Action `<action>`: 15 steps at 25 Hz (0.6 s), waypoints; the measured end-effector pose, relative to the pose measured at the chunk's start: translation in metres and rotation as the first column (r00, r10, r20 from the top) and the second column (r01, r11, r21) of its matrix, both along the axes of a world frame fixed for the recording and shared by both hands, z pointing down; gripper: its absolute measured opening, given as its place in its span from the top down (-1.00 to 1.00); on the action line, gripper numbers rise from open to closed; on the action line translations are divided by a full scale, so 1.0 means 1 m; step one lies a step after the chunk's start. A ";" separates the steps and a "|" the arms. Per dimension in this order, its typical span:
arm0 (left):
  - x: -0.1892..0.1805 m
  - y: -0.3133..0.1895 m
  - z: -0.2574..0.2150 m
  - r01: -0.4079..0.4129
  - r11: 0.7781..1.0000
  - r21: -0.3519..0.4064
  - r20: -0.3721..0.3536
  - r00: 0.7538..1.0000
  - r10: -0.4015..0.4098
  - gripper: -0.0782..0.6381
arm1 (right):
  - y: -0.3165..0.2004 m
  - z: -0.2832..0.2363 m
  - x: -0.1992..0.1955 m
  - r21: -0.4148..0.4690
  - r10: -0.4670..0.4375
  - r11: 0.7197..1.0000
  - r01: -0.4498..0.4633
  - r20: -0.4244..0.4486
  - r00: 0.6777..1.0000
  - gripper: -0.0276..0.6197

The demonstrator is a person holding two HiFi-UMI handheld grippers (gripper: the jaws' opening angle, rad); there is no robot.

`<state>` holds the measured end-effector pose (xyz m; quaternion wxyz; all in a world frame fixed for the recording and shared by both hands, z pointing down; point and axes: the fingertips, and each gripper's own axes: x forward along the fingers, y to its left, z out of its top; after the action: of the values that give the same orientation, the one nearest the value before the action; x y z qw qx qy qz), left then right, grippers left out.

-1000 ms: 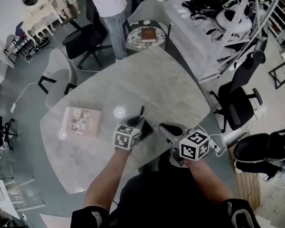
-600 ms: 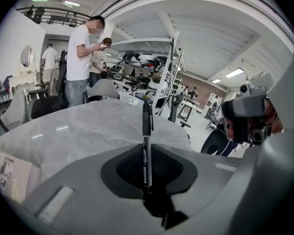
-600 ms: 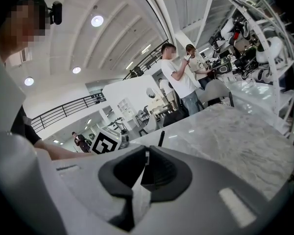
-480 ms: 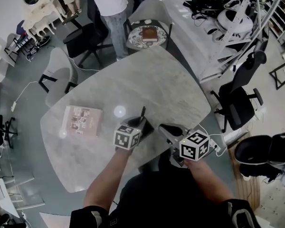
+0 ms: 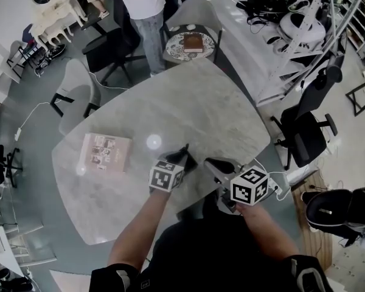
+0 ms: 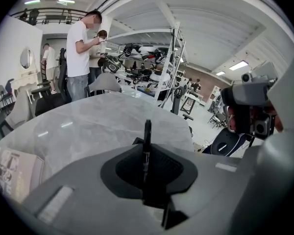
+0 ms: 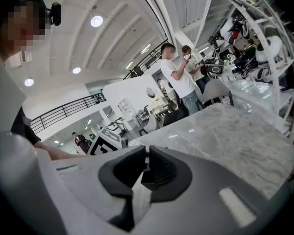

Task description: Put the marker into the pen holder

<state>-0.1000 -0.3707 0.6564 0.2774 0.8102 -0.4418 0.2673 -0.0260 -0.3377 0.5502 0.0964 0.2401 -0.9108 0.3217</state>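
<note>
A thin black marker (image 6: pixel 147 133) stands upright between the jaws of my left gripper (image 6: pixel 147 166), which is shut on it. In the head view the left gripper (image 5: pixel 182 159) hovers over the near middle of the marble table (image 5: pixel 194 108), with the marker (image 5: pixel 184 152) poking out beyond its jaws. My right gripper (image 5: pixel 214 163) hangs just to its right, near the table's front edge. Its jaws (image 7: pixel 147 163) are drawn together with nothing between them. No pen holder shows in any view.
A book (image 5: pixel 106 152) lies on the table's left part. Beyond the far edge are a small round side table (image 5: pixel 188 44) with a book, grey chairs (image 5: pixel 73 96) and a standing person (image 5: pixel 143 5). A black office chair (image 5: pixel 307 132) stands at the right.
My left gripper has shifted slightly to the right and forward with the marker, which now looks shorter and more tilted from above. The right gripper has stayed where it was.
</note>
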 end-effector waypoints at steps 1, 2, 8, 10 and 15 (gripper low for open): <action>-0.002 0.000 0.001 0.008 1.000 -0.003 -0.007 1.000 -0.008 0.61 | 0.001 0.000 0.000 -0.001 -0.002 1.000 0.002 -0.001 1.000 0.83; -0.003 0.000 0.002 0.016 1.000 -0.002 -0.015 1.000 -0.016 0.62 | 0.001 0.001 0.000 -0.002 -0.004 1.000 0.004 -0.002 1.000 0.83; -0.002 -0.001 0.004 0.008 1.000 -0.003 0.000 1.000 -0.008 0.63 | 0.004 0.003 0.006 -0.008 0.001 1.000 -0.001 -0.006 1.000 0.83; -0.002 -0.002 0.003 0.002 1.000 -0.002 0.011 1.000 -0.002 0.63 | 0.005 0.004 0.007 -0.009 0.000 1.000 -0.001 -0.007 1.000 0.83; -0.002 -0.009 -0.001 0.017 1.000 0.017 0.033 0.999 -0.017 0.54 | 0.007 0.004 0.008 -0.014 -0.002 1.000 0.002 -0.004 1.000 0.83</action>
<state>-0.1021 -0.3798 0.6555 0.2657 0.8042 -0.4553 0.2746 -0.0177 -0.3310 0.5543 0.1001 0.2392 -0.9085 0.3278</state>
